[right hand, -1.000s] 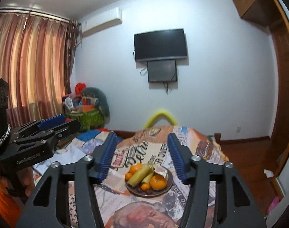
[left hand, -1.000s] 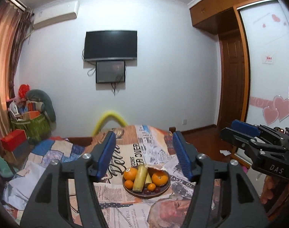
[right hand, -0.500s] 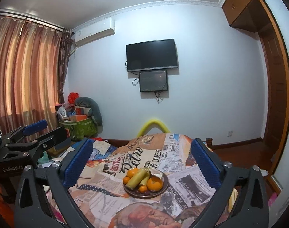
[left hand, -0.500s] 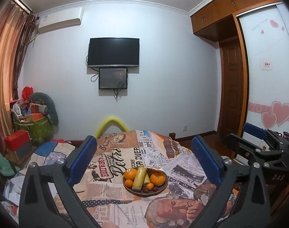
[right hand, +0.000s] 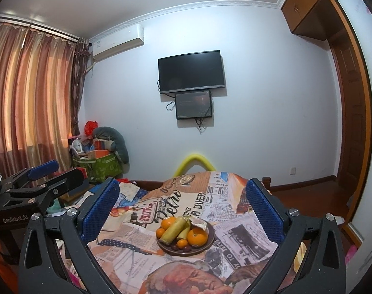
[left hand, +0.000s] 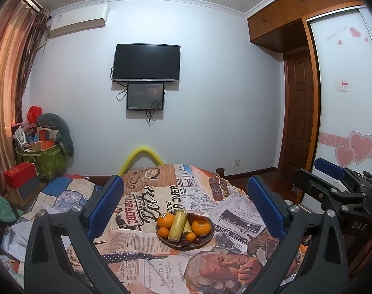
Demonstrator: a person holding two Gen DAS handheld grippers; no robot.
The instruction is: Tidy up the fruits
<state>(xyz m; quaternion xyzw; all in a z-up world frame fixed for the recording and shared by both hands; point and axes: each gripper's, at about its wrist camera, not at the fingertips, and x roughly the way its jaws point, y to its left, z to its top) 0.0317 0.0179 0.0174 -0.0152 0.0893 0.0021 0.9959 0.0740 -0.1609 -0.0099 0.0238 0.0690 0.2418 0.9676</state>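
A brown plate (left hand: 186, 247) sits mid-table on a newspaper-print cloth. It holds several oranges, the largest (left hand: 201, 227) at its right, yellow-green bananas (left hand: 177, 225) and small dark fruits (left hand: 186, 241). My left gripper (left hand: 184, 180) hangs above the near table, open wide, the plate well beyond its blue pads (left hand: 105, 205). The right wrist view shows the same plate (right hand: 186, 252), its big orange (right hand: 197, 237) and bananas (right hand: 172, 230). My right gripper (right hand: 183, 182) is likewise open and empty, short of the plate. Each gripper shows at the edge of the other's view.
A yellow padded arch (left hand: 143, 155) rises behind the table's far edge. A green bag of clutter (left hand: 51, 159) and a red box (left hand: 19, 175) stand at the left wall. A wooden door (left hand: 298, 112) and floor lie to the right.
Both grippers' jaws have spread from about half open to fully wide. Both views have tilted slightly, so the plate now sits lower between the fingers. The fruit has not moved.
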